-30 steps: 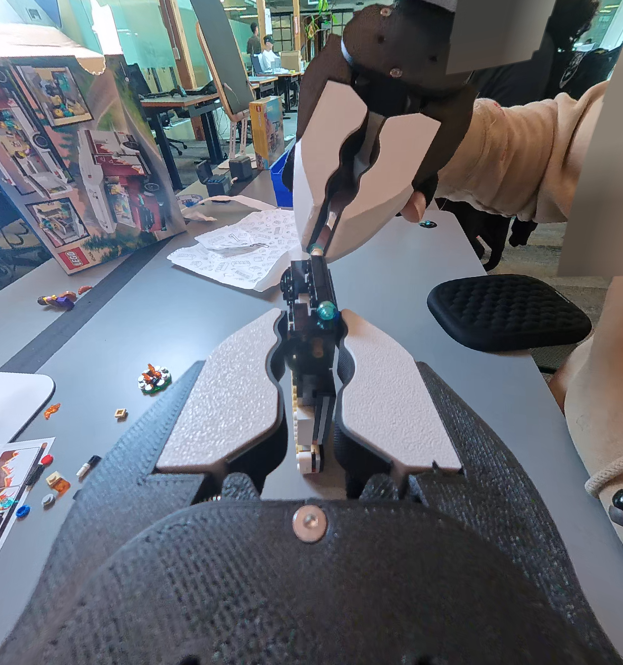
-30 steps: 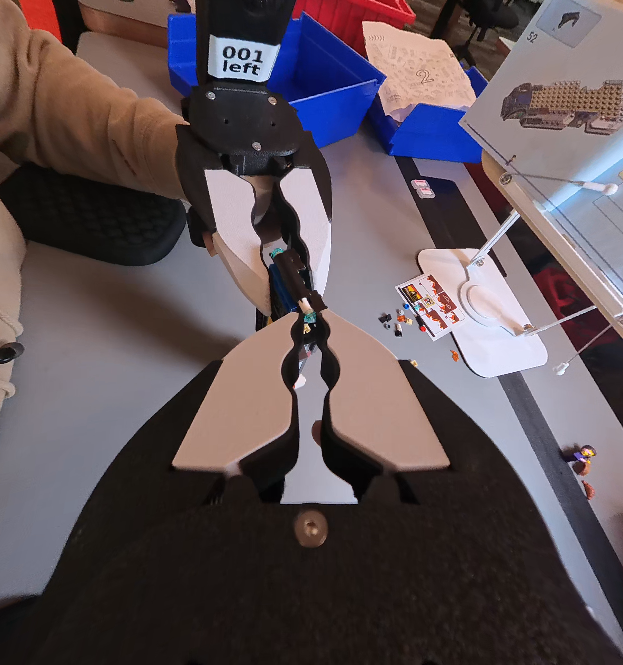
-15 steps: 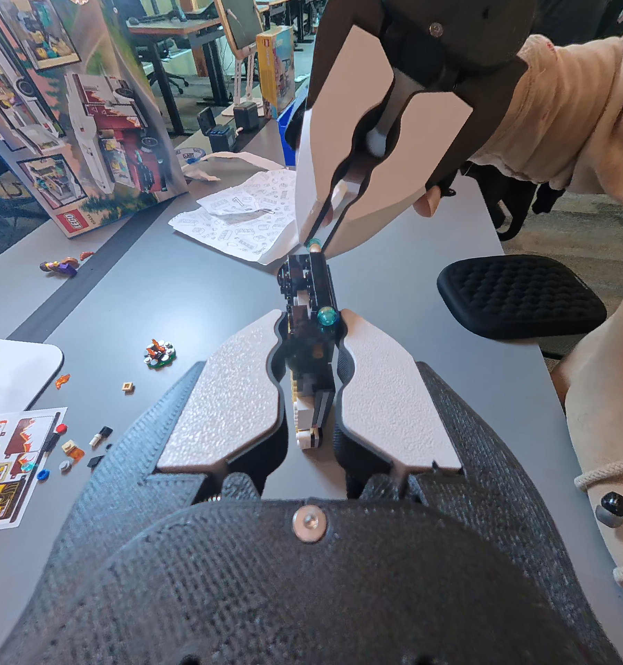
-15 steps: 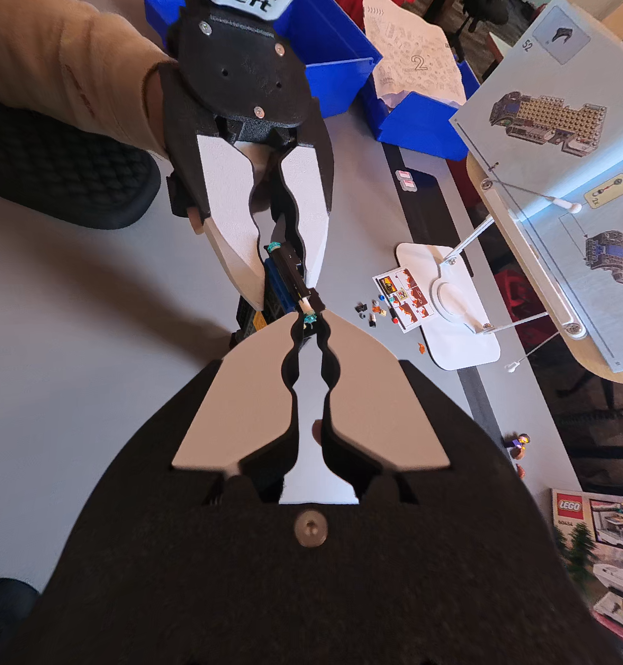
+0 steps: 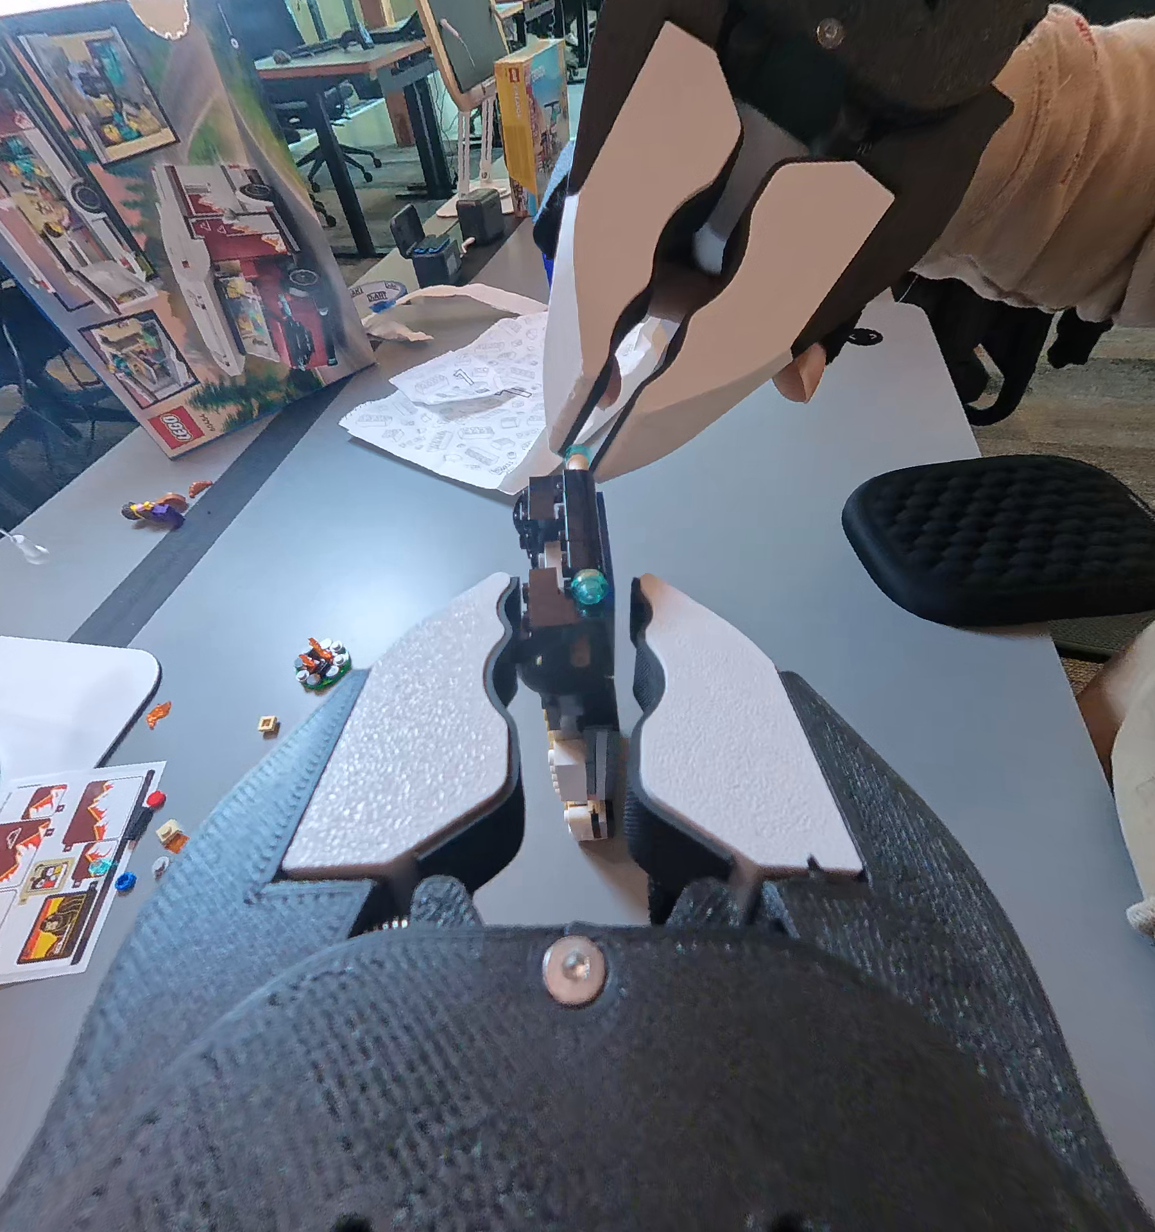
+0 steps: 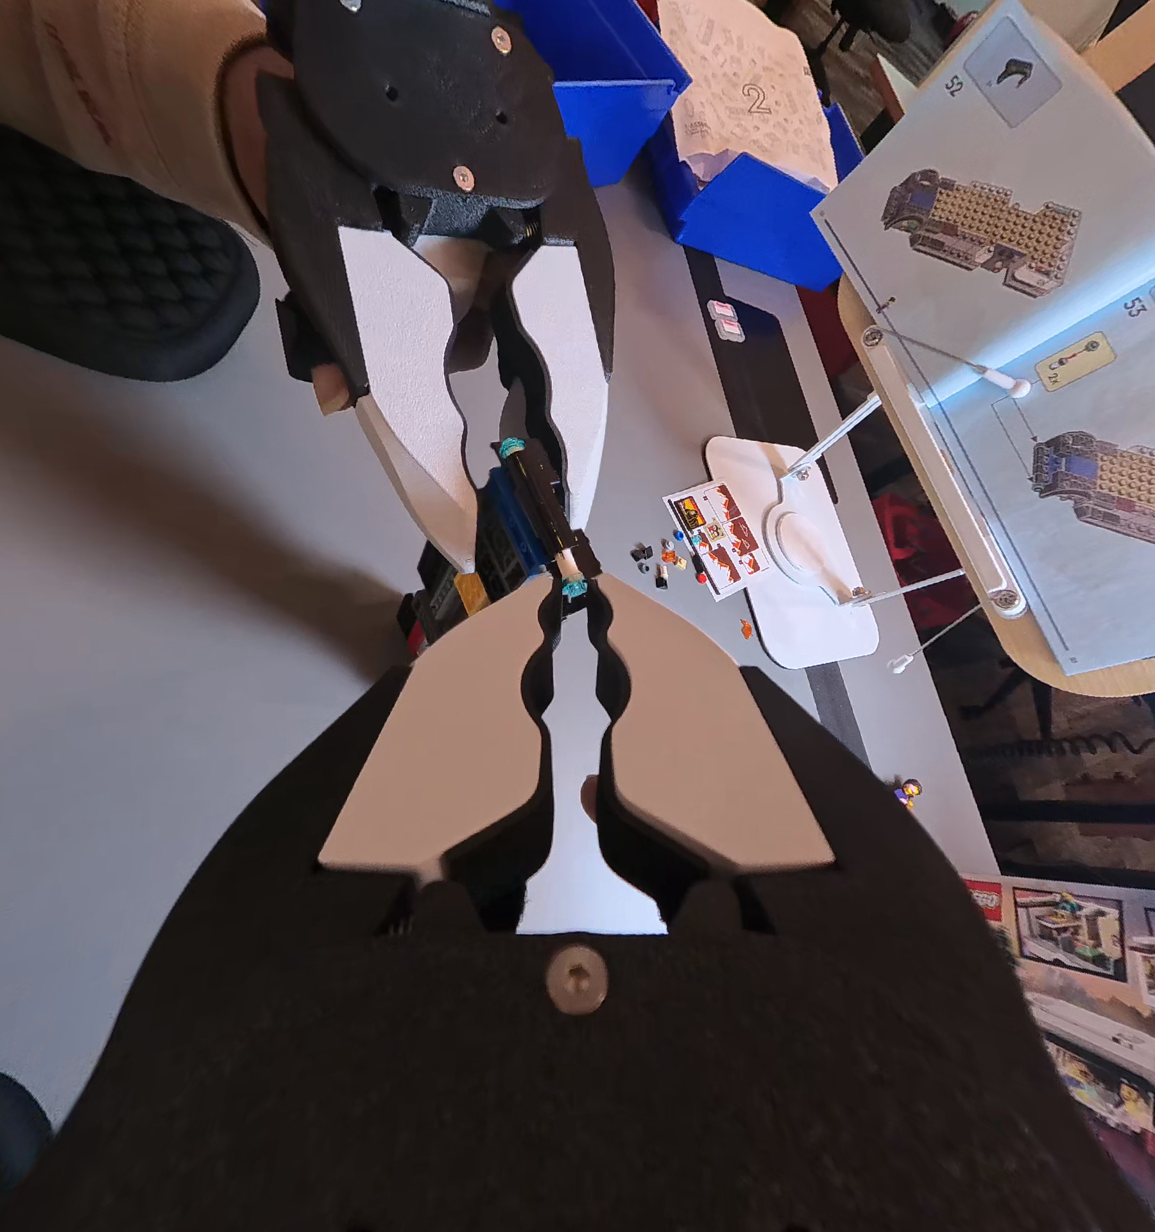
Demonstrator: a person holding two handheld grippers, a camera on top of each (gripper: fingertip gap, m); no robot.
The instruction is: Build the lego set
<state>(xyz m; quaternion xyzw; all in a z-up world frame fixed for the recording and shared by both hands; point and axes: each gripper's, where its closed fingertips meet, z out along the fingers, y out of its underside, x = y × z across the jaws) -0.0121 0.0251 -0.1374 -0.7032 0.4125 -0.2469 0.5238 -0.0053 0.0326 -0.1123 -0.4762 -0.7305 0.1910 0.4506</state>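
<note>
A dark brick model (image 5: 565, 533) with blue, black and tan parts stands on edge between the pads of my left gripper (image 5: 571, 587). The left jaws are open. The left pad lies against the model, and a clear gap separates the right pad (image 5: 655, 620) from it. A teal round stud (image 5: 588, 590) sits on the model's near side. My right gripper (image 5: 581, 460) comes down from above and is shut on a teal-tipped pin (image 5: 575, 455) at the model's far end. In the right wrist view, my right gripper (image 6: 573, 593) pinches that teal tip (image 6: 571, 587), and the left gripper (image 6: 528, 533) straddles the model (image 6: 508, 533).
A toy set box (image 5: 161, 233) stands at the far left, with printed paper bags (image 5: 468, 413) behind the model. A sticker sheet (image 5: 41, 860), a small campfire build (image 5: 321, 660) and loose pieces (image 6: 668, 560) lie nearby. There is also a black wrist pad (image 5: 1015, 533), blue bins (image 6: 628, 120) and an instruction booklet on a stand (image 6: 1041, 333). My two grippers' fingertips are within a few centimetres of each other.
My left jaws have widened, and the right pad has come away from the model's side. My right gripper stays pinched on the teal tip. Both grippers have drawn closer together.
</note>
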